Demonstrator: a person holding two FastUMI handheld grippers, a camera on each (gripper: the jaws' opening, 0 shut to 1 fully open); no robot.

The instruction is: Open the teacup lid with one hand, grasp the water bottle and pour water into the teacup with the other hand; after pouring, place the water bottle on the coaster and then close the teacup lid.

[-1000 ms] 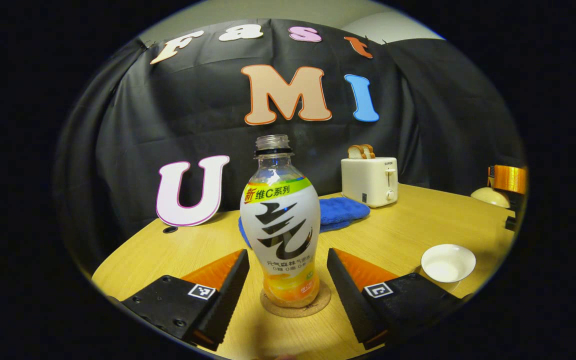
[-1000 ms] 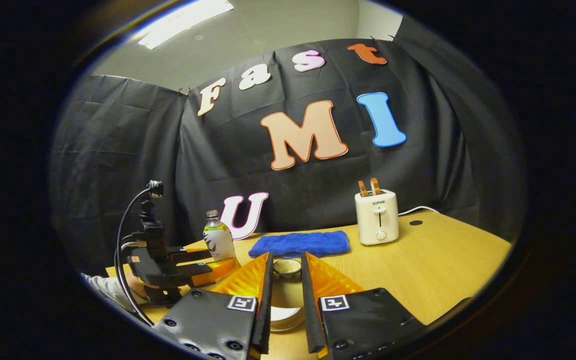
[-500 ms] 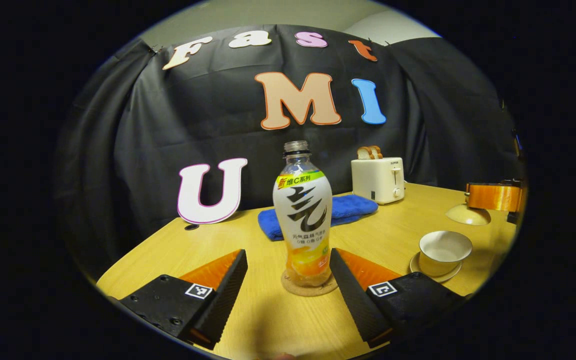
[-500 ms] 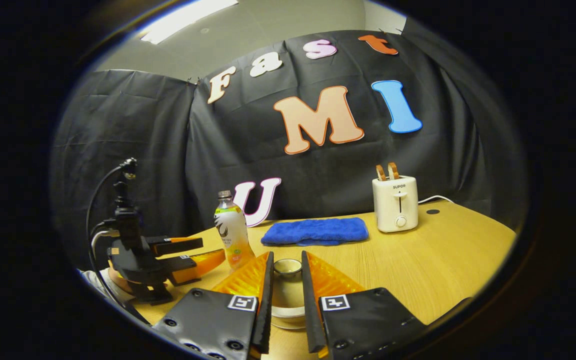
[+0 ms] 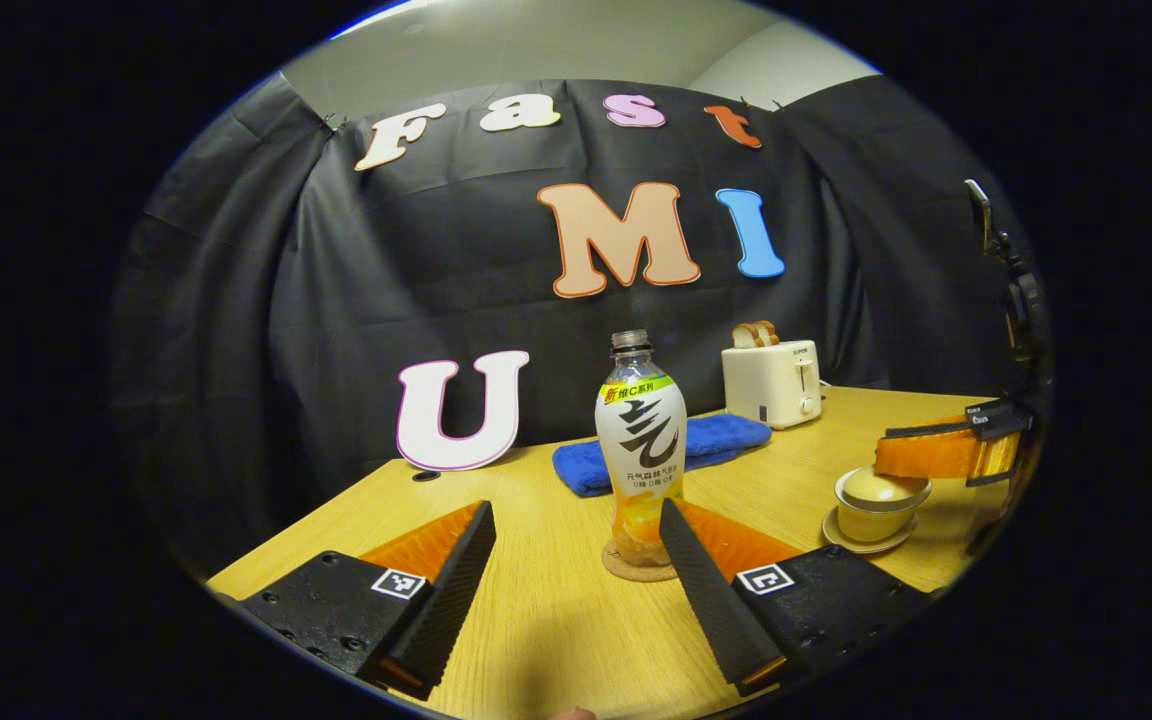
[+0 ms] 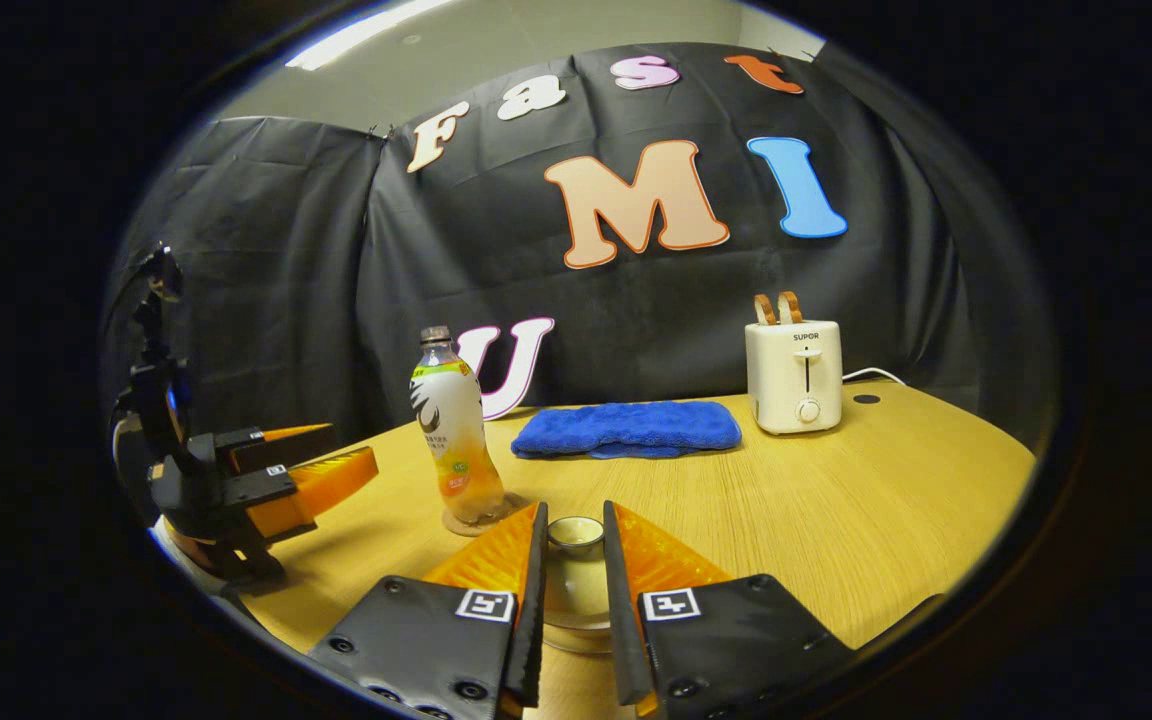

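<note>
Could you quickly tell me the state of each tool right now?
Left tool: open, holding nothing.
Right tool: closed on the cream ceramic teacup lid's knob.

The water bottle (image 5: 640,440) wears a white wrap with a black brush-stroke mark, a lime-green band above it and orange-yellow at its foot, its neck clear; under the water bottle lies a brown cork coaster (image 5: 636,566); behind the water bottle, a bright blue towel (image 5: 663,452) and a cream toaster (image 5: 772,382) holding golden-brown toast; right of the water bottle, a cream teacup (image 5: 869,516) and lid (image 5: 880,488); the table (image 5: 556,620) is pale yellow woodgrain.
</note>
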